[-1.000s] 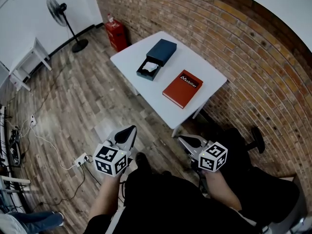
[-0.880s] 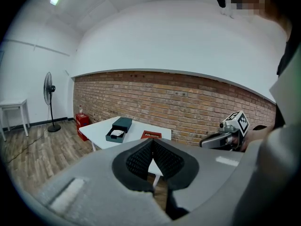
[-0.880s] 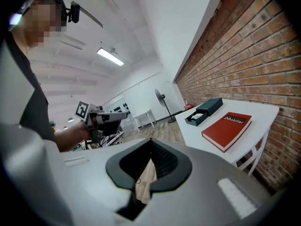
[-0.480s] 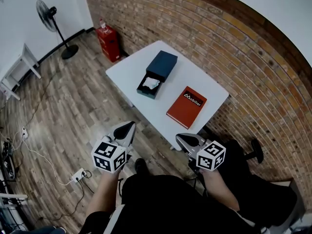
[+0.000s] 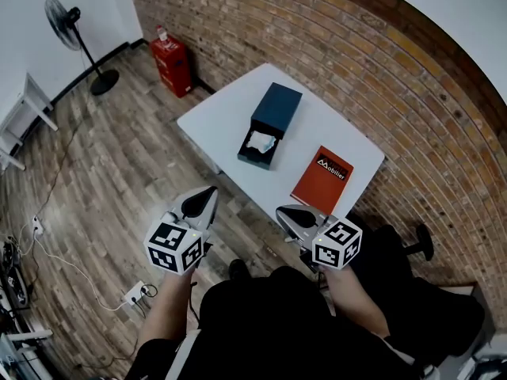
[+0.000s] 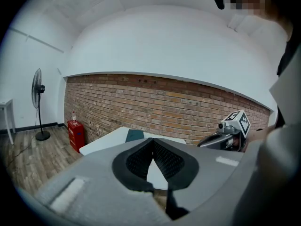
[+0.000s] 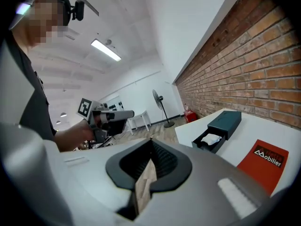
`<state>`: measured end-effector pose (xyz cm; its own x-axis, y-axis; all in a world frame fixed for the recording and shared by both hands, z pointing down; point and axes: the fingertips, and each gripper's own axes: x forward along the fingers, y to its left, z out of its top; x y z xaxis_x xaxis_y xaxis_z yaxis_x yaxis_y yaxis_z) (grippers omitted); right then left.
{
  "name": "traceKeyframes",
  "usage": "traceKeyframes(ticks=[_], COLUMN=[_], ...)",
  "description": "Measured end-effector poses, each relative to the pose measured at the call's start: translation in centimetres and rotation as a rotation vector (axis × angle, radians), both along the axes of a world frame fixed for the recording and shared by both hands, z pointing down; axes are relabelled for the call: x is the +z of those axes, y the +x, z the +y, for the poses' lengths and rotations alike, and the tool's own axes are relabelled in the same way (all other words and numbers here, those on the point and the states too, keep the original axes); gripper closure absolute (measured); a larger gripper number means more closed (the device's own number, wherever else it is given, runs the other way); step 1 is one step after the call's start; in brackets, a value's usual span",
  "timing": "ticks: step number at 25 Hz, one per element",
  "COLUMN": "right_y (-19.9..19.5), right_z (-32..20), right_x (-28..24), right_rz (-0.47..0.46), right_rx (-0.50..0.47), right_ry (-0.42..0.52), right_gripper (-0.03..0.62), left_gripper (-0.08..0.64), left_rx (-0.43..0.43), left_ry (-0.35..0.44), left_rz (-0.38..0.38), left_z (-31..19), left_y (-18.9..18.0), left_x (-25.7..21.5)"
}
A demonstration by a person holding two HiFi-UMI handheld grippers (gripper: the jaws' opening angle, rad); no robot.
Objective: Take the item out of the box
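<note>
Head view: left gripper (image 5: 207,191) and right gripper (image 5: 282,210) clenched empty, near side of table (image 5: 222,113); open box (image 5: 279,106) holds white item (image 5: 261,142)

You can read just one word, "Mobilier", printed in white on the flat red box (image 7: 261,167) lying on your right

The white table (image 5: 222,117) is standing in the upper middle of the frame, backing onto the brick wall (image 5: 356,46). A dark box (image 5: 277,111) is lying near its centre, pulled open toward the lower left. A red booklet (image 5: 322,179) is lying flat just right of it, not touching.
</note>
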<state>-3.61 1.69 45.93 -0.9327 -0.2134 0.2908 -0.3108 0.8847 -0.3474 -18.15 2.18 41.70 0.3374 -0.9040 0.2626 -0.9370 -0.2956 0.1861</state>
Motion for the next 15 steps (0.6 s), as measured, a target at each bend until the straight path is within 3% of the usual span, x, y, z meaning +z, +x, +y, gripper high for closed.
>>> traceKeyframes(ticks=[9,15], right_y=[0.5,4.5], right_z=[-4.0,-7.9], right_x=[-0.1,-0.6], right_rz=[0.007,-0.010], right_rx=[0.069,0.134], right_ry=[0.004,0.026], right_gripper=[0.592,0.592], left_gripper=[0.563,0.563], left_rx=[-0.006,0.033], left_ry=[-0.032,-0.046], left_rz=[0.024,0.008], left_z=[-2.9,-6.6], left_y=[-1.4,1.3], left_x=[1.7,1.6])
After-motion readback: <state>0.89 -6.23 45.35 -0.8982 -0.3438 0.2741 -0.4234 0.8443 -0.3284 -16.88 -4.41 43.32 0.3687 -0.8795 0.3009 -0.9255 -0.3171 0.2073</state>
